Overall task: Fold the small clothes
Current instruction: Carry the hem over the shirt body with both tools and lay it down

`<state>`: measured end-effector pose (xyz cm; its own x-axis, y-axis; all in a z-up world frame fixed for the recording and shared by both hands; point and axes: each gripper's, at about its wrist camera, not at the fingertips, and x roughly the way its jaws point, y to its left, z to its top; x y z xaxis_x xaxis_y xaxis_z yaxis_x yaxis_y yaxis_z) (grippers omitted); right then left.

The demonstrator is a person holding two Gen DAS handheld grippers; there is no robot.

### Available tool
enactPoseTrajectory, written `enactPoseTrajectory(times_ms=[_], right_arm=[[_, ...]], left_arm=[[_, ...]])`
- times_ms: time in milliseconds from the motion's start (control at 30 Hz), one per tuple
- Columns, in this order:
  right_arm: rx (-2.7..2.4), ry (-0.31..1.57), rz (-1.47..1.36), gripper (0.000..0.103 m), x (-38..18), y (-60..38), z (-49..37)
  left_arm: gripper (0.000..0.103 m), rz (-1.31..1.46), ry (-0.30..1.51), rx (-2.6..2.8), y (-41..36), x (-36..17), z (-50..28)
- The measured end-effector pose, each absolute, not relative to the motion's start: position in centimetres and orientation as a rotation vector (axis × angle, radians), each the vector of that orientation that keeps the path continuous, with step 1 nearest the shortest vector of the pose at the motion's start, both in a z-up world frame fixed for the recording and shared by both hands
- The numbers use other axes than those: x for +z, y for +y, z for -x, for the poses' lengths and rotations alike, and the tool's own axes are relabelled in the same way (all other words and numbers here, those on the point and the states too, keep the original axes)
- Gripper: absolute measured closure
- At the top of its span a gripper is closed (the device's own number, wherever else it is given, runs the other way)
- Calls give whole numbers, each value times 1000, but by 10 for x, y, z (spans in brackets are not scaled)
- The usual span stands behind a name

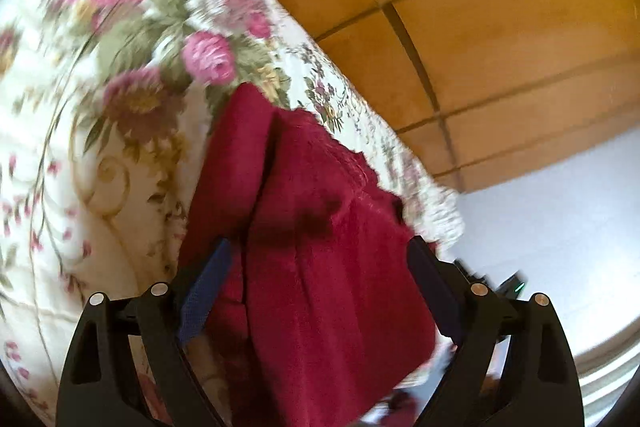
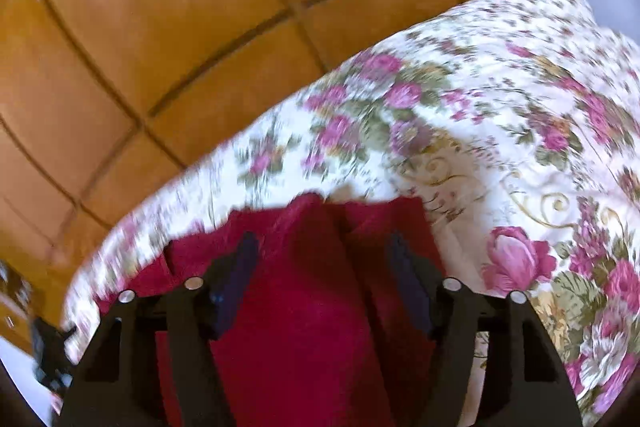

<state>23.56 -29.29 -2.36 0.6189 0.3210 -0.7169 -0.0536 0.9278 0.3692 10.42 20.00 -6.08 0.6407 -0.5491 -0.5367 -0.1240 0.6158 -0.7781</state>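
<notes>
A dark red garment [image 1: 320, 187] lies in folds on a flowered bedspread [image 1: 120, 107]. My left gripper [image 1: 320, 243] hangs just above its near part, jaws wide apart, and the blue pads [image 1: 208, 287] stand clear of the cloth on either side. In the right wrist view the same red garment [image 2: 316, 307] fills the space under my right gripper [image 2: 322, 237]. This gripper is open too, with the cloth below and between its fingers but not pinched. A long fold line runs down the garment's middle. Both views are blurred.
The bedspread [image 2: 500, 147] ends at an edge close behind the garment. Beyond it stands an orange-brown wooden panelled front [image 1: 480, 27] [image 2: 160, 27]. A pale wall [image 1: 560, 227] shows at the right. A black device part [image 2: 48, 347] sits at the lower left.
</notes>
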Motion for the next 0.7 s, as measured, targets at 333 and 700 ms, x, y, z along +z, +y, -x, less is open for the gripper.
enactPoseTrajectory(times_ms=[333, 700], right_arm=[[232, 993, -271, 90, -66, -262, -264], [131, 981, -468, 97, -82, -308, -274]], left_arm=[[85, 590, 918, -134, 171, -69, -155], [89, 373, 804, 37, 152, -84, -166]])
